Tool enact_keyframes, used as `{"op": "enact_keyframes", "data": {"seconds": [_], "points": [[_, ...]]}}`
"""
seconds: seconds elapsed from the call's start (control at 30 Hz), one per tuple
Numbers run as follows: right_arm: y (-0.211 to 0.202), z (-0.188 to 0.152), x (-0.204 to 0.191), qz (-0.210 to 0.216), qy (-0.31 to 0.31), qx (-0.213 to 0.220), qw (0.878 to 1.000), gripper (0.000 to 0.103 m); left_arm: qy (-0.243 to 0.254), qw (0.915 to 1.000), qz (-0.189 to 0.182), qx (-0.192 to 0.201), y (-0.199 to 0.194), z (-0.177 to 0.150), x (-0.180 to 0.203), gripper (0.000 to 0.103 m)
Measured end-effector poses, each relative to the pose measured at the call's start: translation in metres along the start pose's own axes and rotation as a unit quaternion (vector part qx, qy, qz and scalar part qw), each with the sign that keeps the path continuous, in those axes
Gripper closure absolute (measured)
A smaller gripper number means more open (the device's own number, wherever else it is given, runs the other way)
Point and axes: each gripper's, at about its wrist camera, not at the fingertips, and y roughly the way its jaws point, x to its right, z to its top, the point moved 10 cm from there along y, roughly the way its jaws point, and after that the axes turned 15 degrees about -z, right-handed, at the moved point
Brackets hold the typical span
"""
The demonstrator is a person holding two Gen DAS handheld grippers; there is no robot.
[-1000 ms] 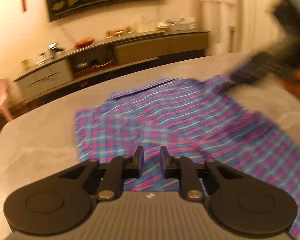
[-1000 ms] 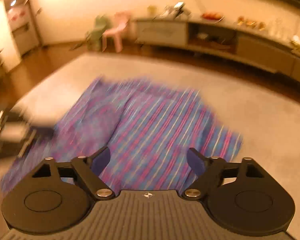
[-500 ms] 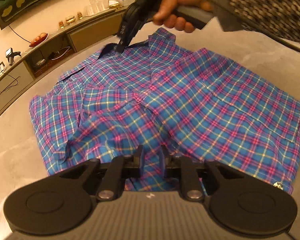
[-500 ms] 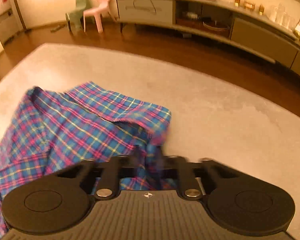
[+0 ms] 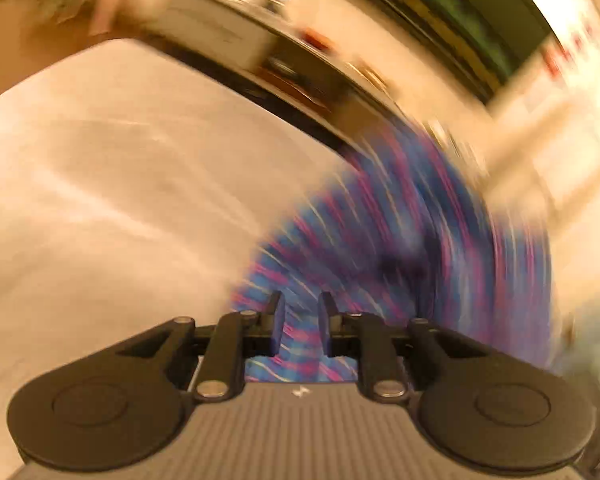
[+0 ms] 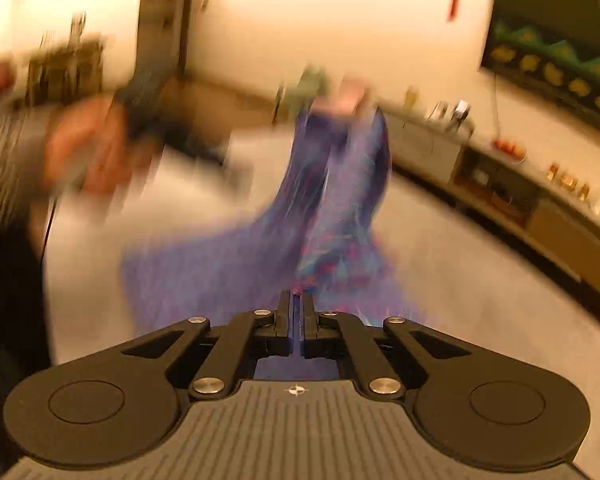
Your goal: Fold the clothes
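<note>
The blue and pink plaid shirt (image 5: 400, 240) is badly blurred by fast motion and fans out from my left gripper (image 5: 300, 320). That gripper's fingers stand narrowly apart with the shirt's edge between them. In the right wrist view the shirt (image 6: 340, 220) rises off the table in a tall drape. My right gripper (image 6: 296, 312) is shut on a thin fold of it. A person's hand (image 6: 84, 152) holds the left gripper (image 6: 172, 132) at the left of that view, blurred.
A pale grey table top (image 5: 120, 200) lies under the shirt, also visible as the table top (image 6: 460, 260) on the right. A long low sideboard (image 6: 540, 200) with small items lines the far wall. A patterned sleeve (image 6: 4, 160) fills the left edge.
The right gripper closed on the shirt's far corner and lifted it. Both grippers have swung sharply, and the shirt went from lying flat to hanging raised between them.
</note>
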Motion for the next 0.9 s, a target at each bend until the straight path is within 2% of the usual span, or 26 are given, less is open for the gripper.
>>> {"op": "enact_keyframes", "data": {"seconds": [0.1, 0.2, 0.27, 0.3, 0.33, 0.37, 0.4, 0.43, 0.5, 0.57, 0.67, 0.8, 0.87, 0.9], "points": [[0.002, -0.047, 0.001, -0.04, 0.014, -0.059, 0.997, 0.102, -0.07, 0.9972, -0.004, 0.025, -0.022, -0.008, -0.02, 0.086], [0.002, -0.094, 0.002, -0.079, 0.028, -0.118, 0.989, 0.101, -0.098, 0.9949, -0.018, 0.017, -0.028, -0.022, -0.029, 0.085], [-0.008, -0.073, -0.001, -0.074, 0.063, -0.09, 0.991, 0.095, -0.088, 0.9958, -0.025, 0.004, -0.025, -0.03, -0.026, 0.084], [-0.013, -0.06, -0.003, -0.068, 0.077, -0.074, 0.992, 0.081, -0.082, 0.9962, -0.03, -0.004, -0.024, -0.033, -0.024, 0.083], [-0.006, -0.05, -0.014, -0.068, 0.066, -0.065, 0.993, 0.058, -0.074, 0.9965, -0.035, -0.013, -0.021, -0.037, -0.021, 0.081], [0.002, -0.041, -0.025, -0.069, 0.053, -0.056, 0.995, 0.046, -0.059, 0.9973, -0.036, -0.023, -0.018, -0.041, -0.017, 0.081], [0.011, -0.031, -0.036, -0.069, 0.041, -0.046, 0.996, 0.029, -0.04, 0.9982, -0.031, -0.034, -0.013, -0.046, -0.011, 0.08], [0.019, -0.021, -0.047, -0.069, 0.028, -0.037, 0.997, 0.024, -0.02, 0.9985, -0.026, -0.044, -0.009, -0.051, -0.005, 0.08], [0.035, -0.002, -0.07, -0.069, 0.003, -0.019, 0.997, 0.024, 0.021, 0.9979, -0.005, -0.062, -0.005, -0.063, 0.002, 0.08], [0.051, 0.017, -0.092, -0.07, -0.023, 0.0, 0.997, 0.028, 0.04, 0.996, 0.01, -0.08, -0.004, -0.076, -0.001, 0.08], [0.087, 0.023, -0.124, -0.086, -0.058, -0.01, 0.995, 0.032, 0.053, 0.9926, 0.023, -0.106, -0.003, -0.094, -0.008, 0.08], [0.128, 0.03, -0.131, -0.124, -0.073, -0.031, 0.989, 0.035, 0.08, 0.9889, 0.036, -0.12, -0.001, -0.105, -0.011, 0.082], [0.144, 0.033, -0.128, -0.133, -0.071, -0.05, 0.987, 0.053, 0.091, 0.9876, 0.039, -0.122, 0.001, -0.106, -0.01, 0.082], [0.146, 0.034, -0.127, -0.134, -0.078, -0.054, 0.986, 0.067, 0.092, 0.9875, 0.039, -0.122, 0.001, -0.107, -0.009, 0.082]]}}
